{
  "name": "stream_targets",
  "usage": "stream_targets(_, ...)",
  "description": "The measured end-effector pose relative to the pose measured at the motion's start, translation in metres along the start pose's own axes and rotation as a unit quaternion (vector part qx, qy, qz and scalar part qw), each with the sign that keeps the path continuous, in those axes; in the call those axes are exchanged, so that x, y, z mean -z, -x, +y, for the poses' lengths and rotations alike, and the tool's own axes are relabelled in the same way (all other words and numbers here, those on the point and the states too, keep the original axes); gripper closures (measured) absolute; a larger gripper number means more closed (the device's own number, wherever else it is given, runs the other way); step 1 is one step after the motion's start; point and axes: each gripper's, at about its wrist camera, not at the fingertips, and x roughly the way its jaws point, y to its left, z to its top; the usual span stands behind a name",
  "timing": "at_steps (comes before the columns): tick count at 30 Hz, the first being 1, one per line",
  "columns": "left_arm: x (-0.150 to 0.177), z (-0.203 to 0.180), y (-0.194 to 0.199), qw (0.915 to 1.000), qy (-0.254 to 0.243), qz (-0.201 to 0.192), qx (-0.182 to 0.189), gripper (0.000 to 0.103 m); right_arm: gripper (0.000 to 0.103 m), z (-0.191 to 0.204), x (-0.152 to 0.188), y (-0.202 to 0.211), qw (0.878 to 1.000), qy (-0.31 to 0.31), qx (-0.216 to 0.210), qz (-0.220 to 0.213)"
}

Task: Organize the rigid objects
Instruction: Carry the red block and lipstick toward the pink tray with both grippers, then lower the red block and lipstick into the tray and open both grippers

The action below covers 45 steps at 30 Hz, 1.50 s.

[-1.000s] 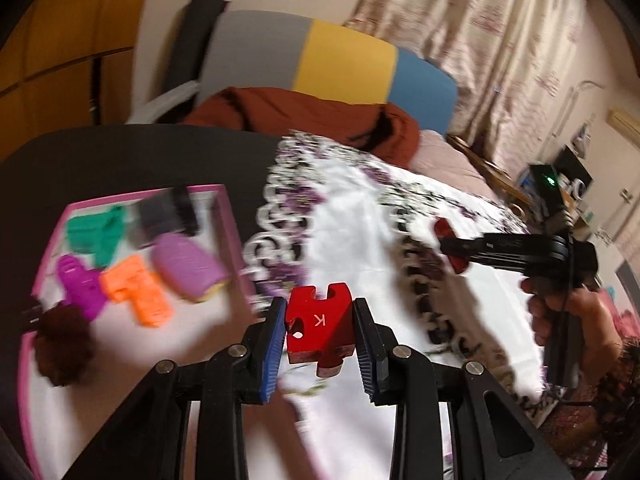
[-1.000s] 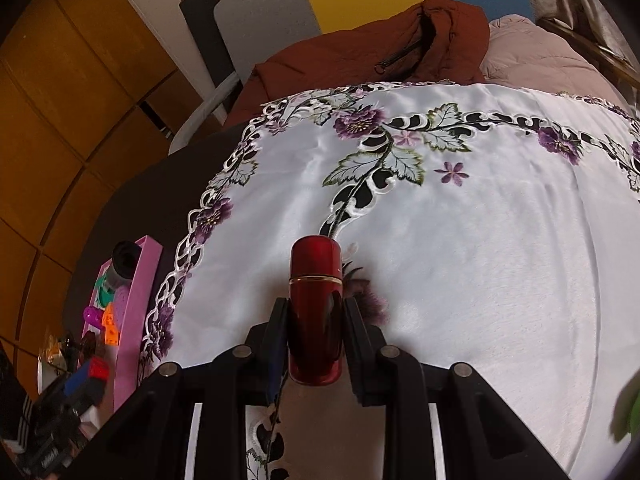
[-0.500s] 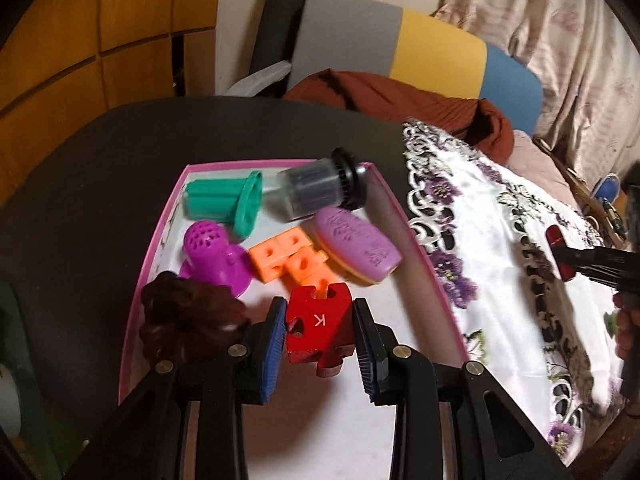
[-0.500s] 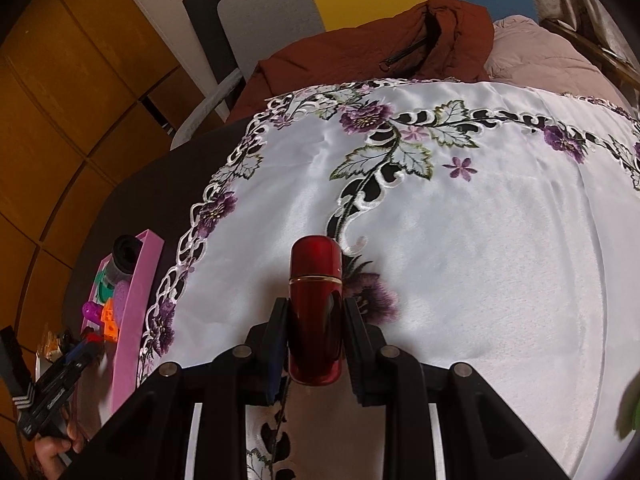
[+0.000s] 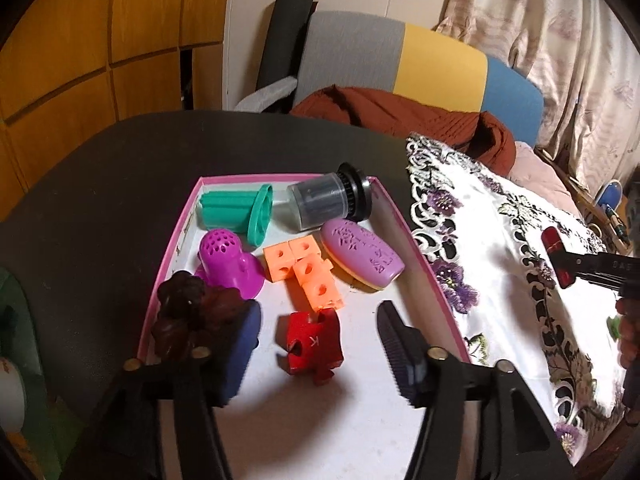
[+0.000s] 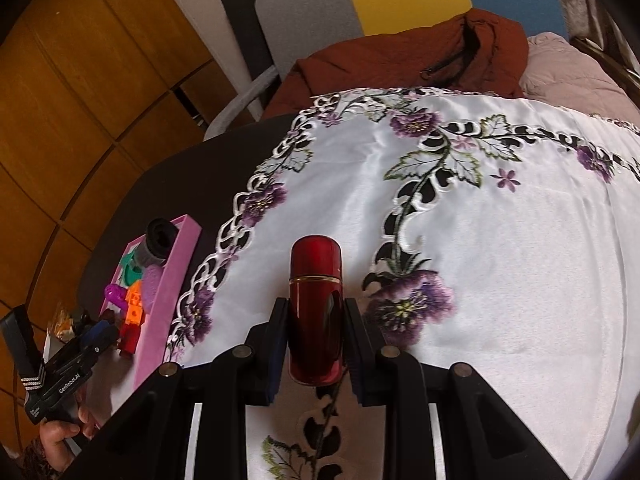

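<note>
A red puzzle-shaped block [image 5: 314, 344] marked K lies in the pink-rimmed tray [image 5: 420, 264], between the jaws of my left gripper [image 5: 320, 336], which is open and no longer touching it. The tray also holds orange cubes [image 5: 304, 272], a purple oval piece [image 5: 362, 254], a magenta perforated piece [image 5: 228, 260], a green ribbed cylinder [image 5: 236, 210], a grey cap [image 5: 328, 200] and a dark brown figure [image 5: 188, 312]. My right gripper [image 6: 316, 320] is shut on a dark red cylindrical bottle [image 6: 316, 300] above the white embroidered cloth [image 6: 500, 240].
The tray [image 6: 160, 300] sits on a dark round table [image 5: 100, 200], left of the cloth [image 5: 492, 260]. A rust-brown jacket [image 6: 400, 68] and a grey, yellow and blue chair [image 5: 400, 60] stand behind the table. Wooden panels [image 5: 100, 40] lie to the left.
My left gripper moved over the tray, opened and released the red block, which now lies in the tray. My right gripper still holds the red bottle, nearly unmoved.
</note>
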Motion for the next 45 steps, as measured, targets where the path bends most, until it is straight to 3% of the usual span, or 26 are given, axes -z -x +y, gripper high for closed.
stream_targets(9, 0.015, -0.01, 0.022, 0.9992, -0.027, -0.016, 0.027, 0.0, 0.077, 0.019, 0.009, -0.005, 1.0, 0.018, -0.02, 0.013)
stream_targets(18, 0.027, -0.003, 0.04, 0.9984, -0.028, -0.025, 0.043, 0.0, 0.077, 0.059, 0.035, -0.008, 0.997, 0.046, -0.057, 0.026)
stream_targets(29, 0.041, 0.015, 0.056, 0.9987, -0.016, -0.031, 0.037, 0.0, 0.077, 0.134, 0.058, -0.013, 0.987, 0.059, -0.144, 0.031)
stream_targets(39, 0.049, 0.02, 0.062, 0.9989, -0.013, -0.032, 0.033, 0.0, 0.078, 0.175, 0.061, -0.041, 0.988, 0.067, -0.132, 0.051)
stream_targets(45, 0.05, 0.027, 0.062, 0.9994, -0.001, -0.028, 0.02, 0.0, 0.077, 0.194, 0.06, -0.062, 0.991, 0.09, -0.077, 0.06)
